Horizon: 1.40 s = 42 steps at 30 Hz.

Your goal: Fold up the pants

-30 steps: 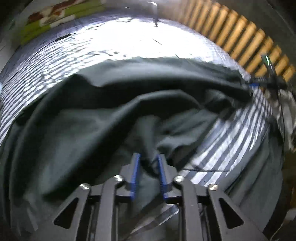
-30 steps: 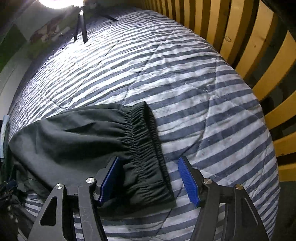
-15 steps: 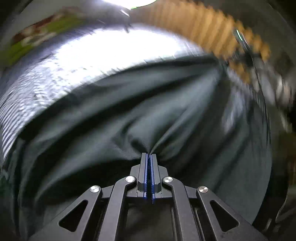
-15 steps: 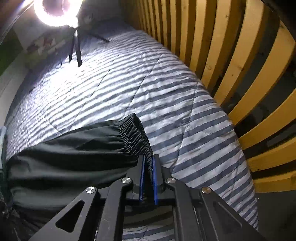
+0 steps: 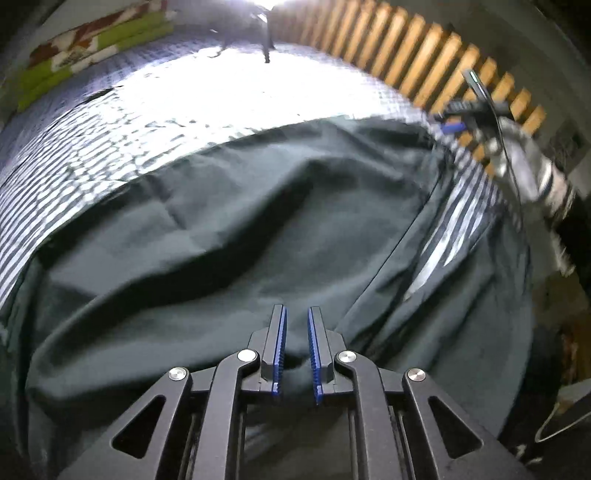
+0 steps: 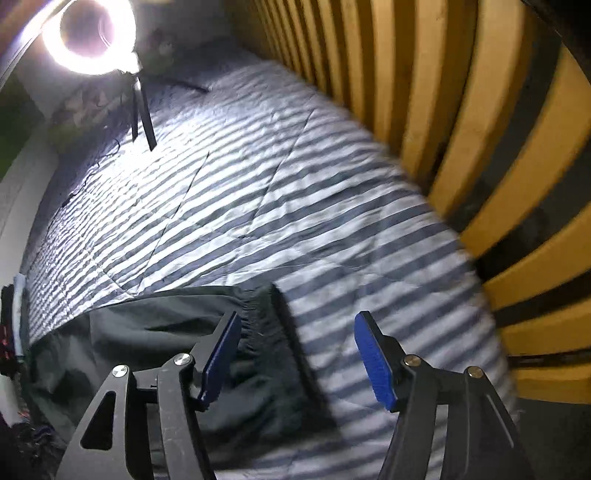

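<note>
Pants (image 5: 258, 229), one dark pair, lie spread on the striped quilt (image 6: 280, 206). Two grippers: the left gripper (image 5: 295, 343) hovers over the pants with a narrow gap between its blue pads, nothing pinched; the right gripper (image 6: 295, 354) is spread wide above the elastic waistband (image 6: 266, 325). Only the right view shows the ring light (image 6: 88, 33); only the left shows the person's sleeve (image 5: 528, 170) beyond the pants.

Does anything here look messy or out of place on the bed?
Only the pants look untidy: they lie rumpled in deep folds on the striped quilt, with a strip of quilt showing through a gap in the cloth at the right. Nothing looks spilled or damaged.
</note>
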### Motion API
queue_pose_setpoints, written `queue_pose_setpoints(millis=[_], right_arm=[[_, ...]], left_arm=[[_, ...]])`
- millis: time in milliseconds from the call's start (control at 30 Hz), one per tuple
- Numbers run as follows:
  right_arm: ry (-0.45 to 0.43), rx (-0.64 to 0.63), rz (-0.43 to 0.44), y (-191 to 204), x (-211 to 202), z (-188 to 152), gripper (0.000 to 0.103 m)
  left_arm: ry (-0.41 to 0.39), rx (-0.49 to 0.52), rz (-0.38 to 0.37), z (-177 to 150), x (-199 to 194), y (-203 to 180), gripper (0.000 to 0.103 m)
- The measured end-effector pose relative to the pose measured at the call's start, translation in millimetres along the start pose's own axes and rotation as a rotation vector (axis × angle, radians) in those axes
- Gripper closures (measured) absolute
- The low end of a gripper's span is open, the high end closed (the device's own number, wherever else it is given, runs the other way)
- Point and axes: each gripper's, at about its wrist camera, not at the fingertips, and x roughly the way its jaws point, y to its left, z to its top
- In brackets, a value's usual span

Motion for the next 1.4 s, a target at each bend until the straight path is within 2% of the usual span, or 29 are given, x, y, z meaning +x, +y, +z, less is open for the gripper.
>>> queue_pose_setpoints(millis=[133,167,200,233,267,367,433,467,500,567,633,733,833,900,933,1000,1067,1133,1200,1233,1300,1400], right_arm=[[0.049,-0.039,-0.041,19.5,27.9,-8.9,0.043],[0.046,-0.058,-0.061,24.2,30.2,-12.3,0.047],[0.036,-0.089,-0.093,28.8,30.8,-15.5,0.053],[0.029,-0.117,-0.125,32.4,31.0,-18.0,0.073],[0.019,-0.141,-0.15,35.7,29.3,-20.0,0.077],[-0.054,-0.129,-0.207,36.7,15.1,-18.2,0.086],[-0.093,-0.141,-0.279,40.3,7.2,-18.8,0.089],[-0.101,-0.167,-0.337,42.9,4.5,-20.3,0.089],[-0.083,-0.186,-0.354,44.9,2.4,-21.4,0.087],[-0.069,-0.17,-0.288,44.2,-10.2,-25.6,0.071],[-0.115,-0.165,-0.287,46.9,-28.3,-30.4,0.065],[-0.128,-0.173,-0.184,62.4,-55.0,-39.1,0.065],[-0.142,-0.224,-0.09,89.5,-73.8,-43.6,0.065],[-0.168,-0.282,-0.055,117.1,-84.1,-48.6,0.065],[-0.176,-0.309,-0.044,131.0,-87.1,-52.3,0.065],[-0.179,-0.364,-0.004,162.9,-95.2,-61.6,0.065],[-0.178,-0.418,0.043,192.6,-102.0,-72.6,0.065],[-0.181,-0.476,0.069,228.0,-109.4,-83.5,0.065],[-0.173,-0.544,0.115,261.4,-115.6,-94.0,0.062],[-0.169,-0.579,0.133,276.8,-116.3,-98.6,0.055],[-0.183,-0.672,0.148,314.6,-113.0,-109.4,0.044],[-0.18,-0.766,0.132,361.9,-89.8,-119.4,0.042]], left_arm=[[0.057,0.032,-0.037,-5.4,32.9,-19.3,0.091],[0.077,0.052,-0.054,-9.0,39.4,-25.5,0.091],[0.091,0.059,-0.07,-12.3,44.1,-29.0,0.093],[0.11,0.06,-0.095,-16.9,49.8,-33.5,0.094],[0.086,0.068,-0.09,-18.9,48.4,-37.5,0.093],[0.107,0.069,-0.161,-23.7,45.3,-50.8,0.091],[0.096,0.097,-0.122,-29.1,35.9,-59.1,0.089],[0.081,0.088,-0.112,-31.8,27.0,-57.9,0.085],[0.052,0.058,-0.111,-36.3,13.4,-51.3,0.077],[-0.039,-0.041,-0.068,-49.4,-22.2,-26.1,0.066],[-0.122,-0.14,-0.022,-62.6,-55.5,3.1,0.066],[-0.305,-0.396,0.03,-105.1,-123.2,68.4,0.065],[-0.471,-0.661,0.11,-165.3,-192.5,136.5,0.063],[-0.574,-0.794,0.175,-205.8,-235.1,168.8,0.061],[-0.598,-0.825,0.208,-218.4,-247.3,178.2,0.061],[-0.654,-0.894,0.326,-247.0,-281.4,197.9,0.061],[-0.692,-0.967,0.414,-276.0,-318.4,225.7,0.061],[-0.73,-0.996,0.497,-290.3,-346.8,241.5,0.061],[-0.768,-1.029,0.54,-302.0,-373.5,260.6,0.057],[-0.778,-1.027,0.541,-303.3,-381.1,269.3,0.052],[-0.677,-0.946,0.511,-284.4,-371.2,293.5,0.028],[-0.538,-0.875,0.395,-258.0,-327.1,317.2,0.027]])
